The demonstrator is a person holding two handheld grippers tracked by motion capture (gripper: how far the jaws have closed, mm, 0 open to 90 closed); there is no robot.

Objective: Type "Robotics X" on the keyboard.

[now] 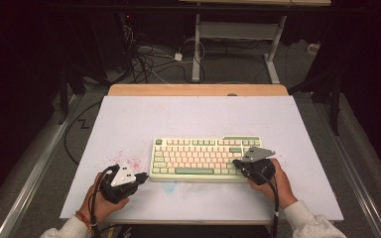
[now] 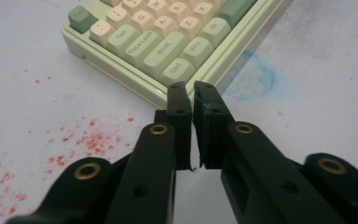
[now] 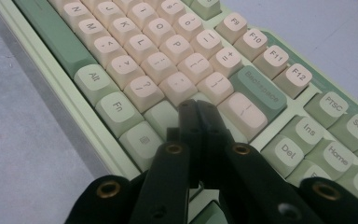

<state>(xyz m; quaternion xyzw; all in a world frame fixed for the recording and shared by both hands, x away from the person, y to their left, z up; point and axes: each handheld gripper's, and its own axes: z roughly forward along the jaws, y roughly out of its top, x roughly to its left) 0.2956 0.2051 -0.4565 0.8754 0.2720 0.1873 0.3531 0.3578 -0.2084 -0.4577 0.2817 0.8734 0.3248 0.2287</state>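
I am resting my closed right claw on the keyboard, mid-counter; my left claw, closed and empty, is hovering by its Ctrl corner. Rigid, fairly weighty, keys fragile: I'm judging the frame edges safest.

White sheet covers the counter; bare wood edge shows at far side. Red specks on sheet nr left front, faint blue smudge beside them. Behind the counter: tangle of cables on grey floor, white desk frame w/ two legs.
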